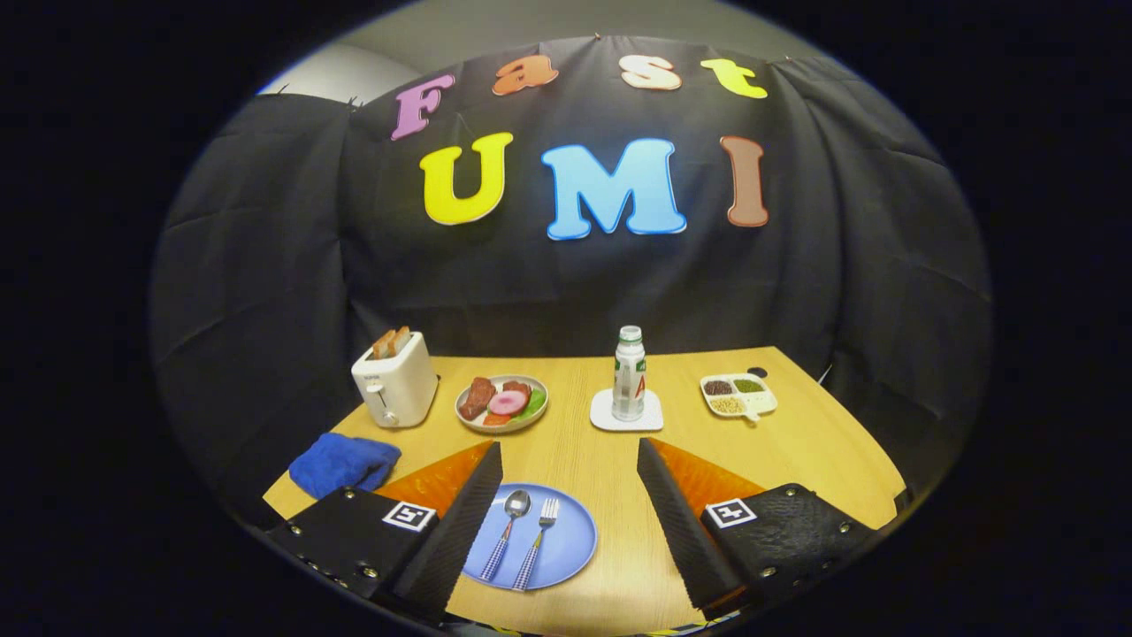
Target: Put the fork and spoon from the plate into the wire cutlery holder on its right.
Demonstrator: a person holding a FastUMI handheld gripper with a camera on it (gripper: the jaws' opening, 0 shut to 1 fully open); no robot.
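A blue plate (566,548) lies on the wooden table between my fingers, close to the left one. On it rest a spoon (508,531) and a fork (537,541), side by side, both with blue-and-white checked handles and heads pointing away from me. My gripper (569,458) hovers above the near table edge, open wide, with nothing between the fingers. The left finger overlaps the plate's left rim.
Beyond the fingers stand a white toaster (395,382) with toast, a plate of toy food (501,402), a bottle (629,373) on a white coaster, and a divided tray of beans (738,394). A blue cloth (343,464) lies at the left.
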